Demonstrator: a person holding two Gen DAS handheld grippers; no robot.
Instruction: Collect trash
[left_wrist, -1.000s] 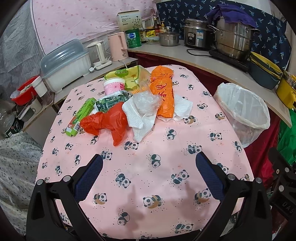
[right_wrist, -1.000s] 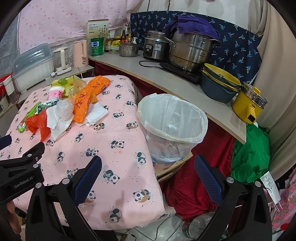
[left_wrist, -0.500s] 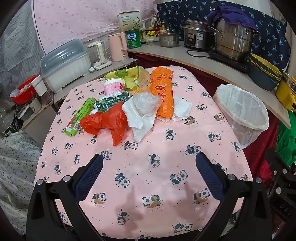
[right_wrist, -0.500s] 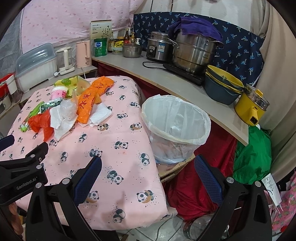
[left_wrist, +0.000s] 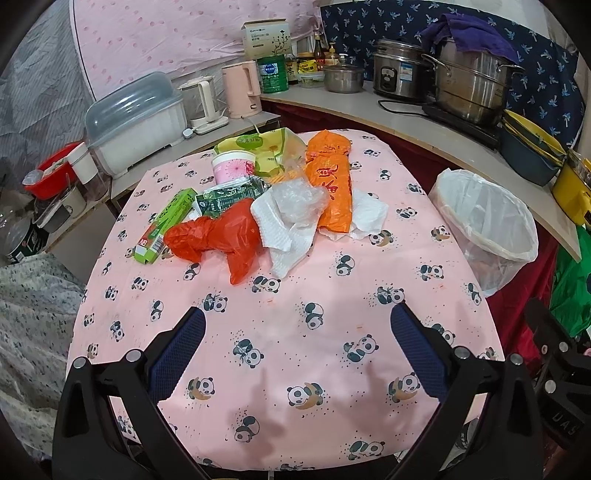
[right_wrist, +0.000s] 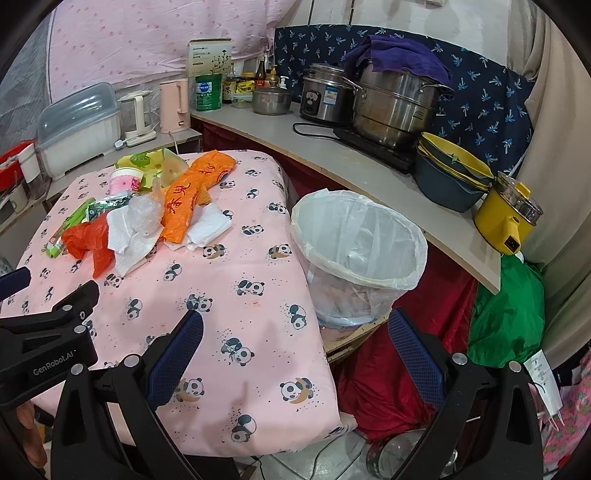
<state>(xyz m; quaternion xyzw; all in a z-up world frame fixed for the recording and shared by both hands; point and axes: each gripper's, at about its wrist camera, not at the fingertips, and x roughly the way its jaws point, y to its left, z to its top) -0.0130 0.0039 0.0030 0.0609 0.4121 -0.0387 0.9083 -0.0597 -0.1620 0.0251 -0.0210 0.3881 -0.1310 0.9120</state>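
Near half of the table (left_wrist: 295, 332) is bare cloth, easy reach. The trash pile (left_wrist: 273, 206) crowds the far middle. The bin (right_wrist: 358, 254) sits tight against the table's right edge, mouth unblocked.

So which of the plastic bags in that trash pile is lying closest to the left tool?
The red plastic bag. It lies at the pile's front edge, nearest the open left tool; the orange bag and the clear crumpled bag lie farther back.

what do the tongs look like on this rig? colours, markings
Both tongs, left and right, look alike: black plastic V-shaped frames with silver screw heads, and two fingers faced with dark blue textured pads. In the right wrist view, the left body carries white "GenRobot.AI" lettering. No cables or sleeves visible.
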